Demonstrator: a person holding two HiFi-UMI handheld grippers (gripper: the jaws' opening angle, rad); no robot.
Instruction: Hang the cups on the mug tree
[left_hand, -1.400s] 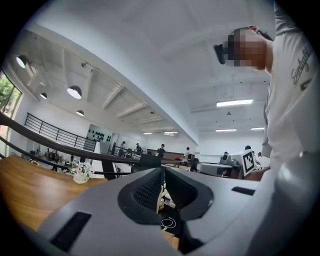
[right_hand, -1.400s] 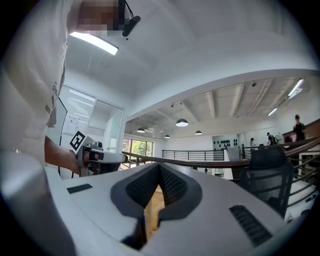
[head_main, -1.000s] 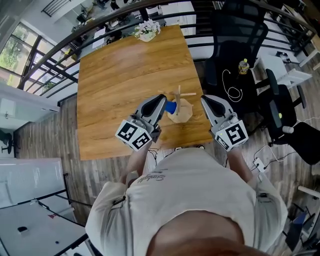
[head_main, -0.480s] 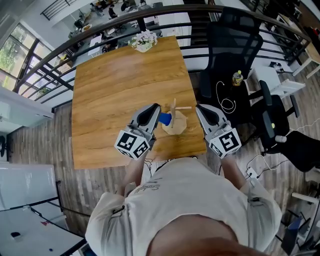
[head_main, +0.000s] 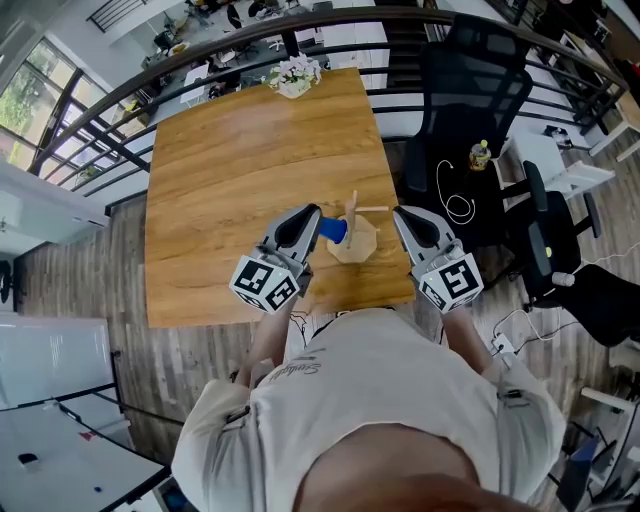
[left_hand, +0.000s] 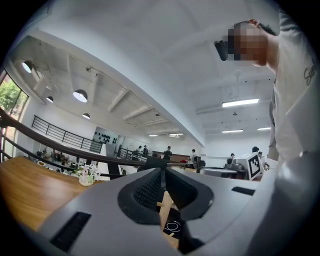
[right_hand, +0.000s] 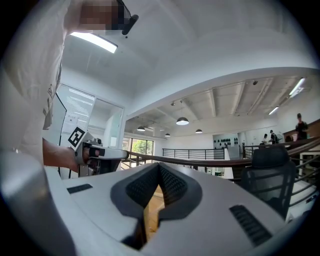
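Observation:
A small wooden mug tree (head_main: 353, 232) stands on the wooden table (head_main: 240, 150) near its front right corner. A blue cup (head_main: 333, 229) sits against the tree's left side; whether it hangs on a peg I cannot tell. My left gripper (head_main: 313, 212) is just left of the cup, jaws shut and empty. My right gripper (head_main: 399, 213) is to the right of the tree, also shut with nothing in it. In the left gripper view the tree's wooden post (left_hand: 164, 210) shows below the closed left gripper (left_hand: 161, 168). The right gripper view shows the closed right gripper (right_hand: 159, 167) tilted upward.
A pot of white flowers (head_main: 294, 75) stands at the table's far edge. A black office chair (head_main: 470, 80) and a side surface with a bottle (head_main: 481, 155) and a white cable (head_main: 455, 200) are to the right. A railing runs behind the table.
The head view has shifted a little. Both grippers stay shut on either side of the mug tree, and the blue cup remains at its left side.

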